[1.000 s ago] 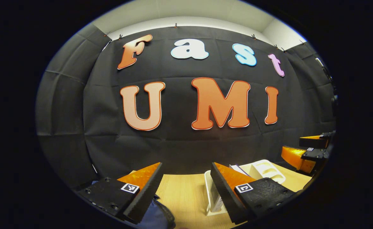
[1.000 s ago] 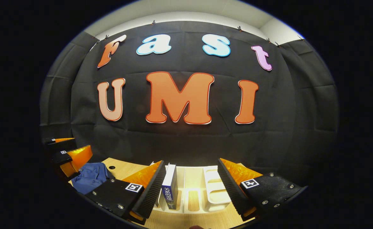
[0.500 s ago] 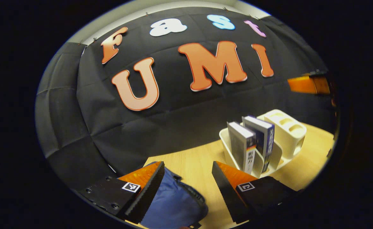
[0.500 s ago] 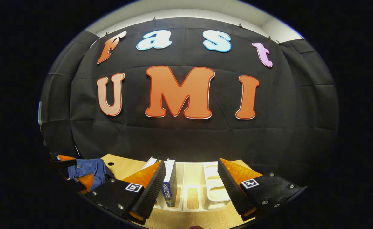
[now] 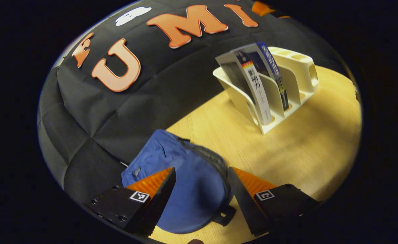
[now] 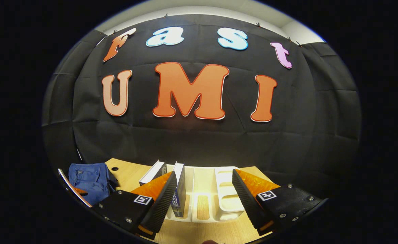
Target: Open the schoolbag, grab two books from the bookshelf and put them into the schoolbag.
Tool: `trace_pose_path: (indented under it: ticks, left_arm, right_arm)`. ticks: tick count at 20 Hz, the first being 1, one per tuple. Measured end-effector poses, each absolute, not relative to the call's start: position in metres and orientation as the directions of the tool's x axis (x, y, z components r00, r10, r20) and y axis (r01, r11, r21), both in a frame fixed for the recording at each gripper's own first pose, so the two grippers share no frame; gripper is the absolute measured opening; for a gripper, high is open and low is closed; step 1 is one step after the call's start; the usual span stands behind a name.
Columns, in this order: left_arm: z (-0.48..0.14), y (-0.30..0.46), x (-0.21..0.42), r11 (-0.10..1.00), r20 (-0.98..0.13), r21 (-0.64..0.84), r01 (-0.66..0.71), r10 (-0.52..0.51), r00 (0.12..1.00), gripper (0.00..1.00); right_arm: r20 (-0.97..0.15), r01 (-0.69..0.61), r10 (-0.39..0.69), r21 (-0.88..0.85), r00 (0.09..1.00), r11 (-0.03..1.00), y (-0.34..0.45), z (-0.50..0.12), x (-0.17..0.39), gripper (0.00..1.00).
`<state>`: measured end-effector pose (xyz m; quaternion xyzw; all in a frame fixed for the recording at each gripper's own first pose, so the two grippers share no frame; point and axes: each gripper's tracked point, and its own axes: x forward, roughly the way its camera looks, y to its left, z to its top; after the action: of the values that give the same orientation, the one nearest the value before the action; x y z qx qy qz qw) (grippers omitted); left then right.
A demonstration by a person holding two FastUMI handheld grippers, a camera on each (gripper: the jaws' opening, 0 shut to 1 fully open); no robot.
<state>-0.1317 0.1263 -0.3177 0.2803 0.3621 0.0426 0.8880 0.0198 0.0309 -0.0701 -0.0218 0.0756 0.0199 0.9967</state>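
In the left gripper view, the left tool [image 5: 200, 189] has its fingers spread wide and holds nothing. The blue schoolbag [image 5: 185, 183] lies flat on the wooden bench [image 5: 307, 149] right under and between those fingers, its dark zipper edge curving toward the tool's right finger and a small black strap tab poking out near that finger's base. Whether either finger touches the fabric cannot be told. Farther ahead and to the tool's right stands the cream bookshelf [image 5: 297, 73], well apart from the bag. Two books lean in its near slots: a grey-and-white book [image 5: 253, 84] closest to the tool, and a blue book [image 5: 270, 64] just behind it, both tilted.

In the right gripper view, the right tool [image 6: 204, 200] is also wide and empty. The bookshelf [image 6: 226, 189] sits directly ahead of it and below, between the fingers. The blue book [image 6: 178, 189] stands just beside the tool's left finger, partly hidden by it, and the other book [image 6: 153, 173] leans farther to that side. The schoolbag [image 6: 88, 181] lies well off to this tool's left on the bench [image 6: 127, 173].
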Motion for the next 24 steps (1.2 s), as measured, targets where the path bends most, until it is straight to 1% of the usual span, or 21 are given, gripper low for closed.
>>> trace_pose_path:
  ticks: [5,8,10,16,20,21,22,24]
  left_arm:
    - [-0.354,0.144,-0.151,0.813,-0.671,0.554,0.180,0.308,0.674,0.98]
    - [-0.367,0.153,-0.158,0.811,-0.682,0.560,0.171,0.333,0.651,0.98]
    - [-0.367,0.152,-0.159,0.816,-0.675,0.556,0.159,0.331,0.660,0.97]
    - [-0.355,0.157,-0.157,0.777,-0.661,0.599,0.193,0.344,0.667,0.96]
    - [-0.331,0.168,-0.149,0.704,-0.602,0.678,0.208,0.371,0.707,0.95]
    - [-0.338,0.170,-0.149,0.709,-0.617,0.670,0.219,0.368,0.695,0.95]
    - [-0.349,0.173,-0.154,0.716,-0.653,0.655,0.243,0.375,0.657,0.95]
    - [-0.351,0.178,-0.152,0.695,-0.644,0.675,0.246,0.394,0.655,0.96]
  right_arm:
    - [-0.166,-0.043,0.034,-0.051,0.986,0.998,0.034,-0.077,0.025,0.97]
    - [-0.168,-0.046,0.037,-0.051,0.985,0.998,0.037,-0.078,0.027,0.97]
    - [-0.170,-0.048,0.038,-0.051,0.985,0.998,0.038,-0.079,0.028,0.97]
    - [-0.175,-0.050,0.040,-0.055,0.984,0.997,0.041,-0.079,0.031,0.97]
    - [-0.175,-0.047,0.037,-0.055,0.984,0.997,0.042,-0.079,0.033,0.97]
    - [-0.173,-0.045,0.034,-0.056,0.984,0.997,0.042,-0.079,0.033,0.97]
    - [-0.172,-0.045,0.035,-0.054,0.985,0.998,0.043,-0.078,0.034,0.97]
    - [-0.167,-0.048,0.040,-0.047,0.985,0.998,0.045,-0.077,0.034,0.97]
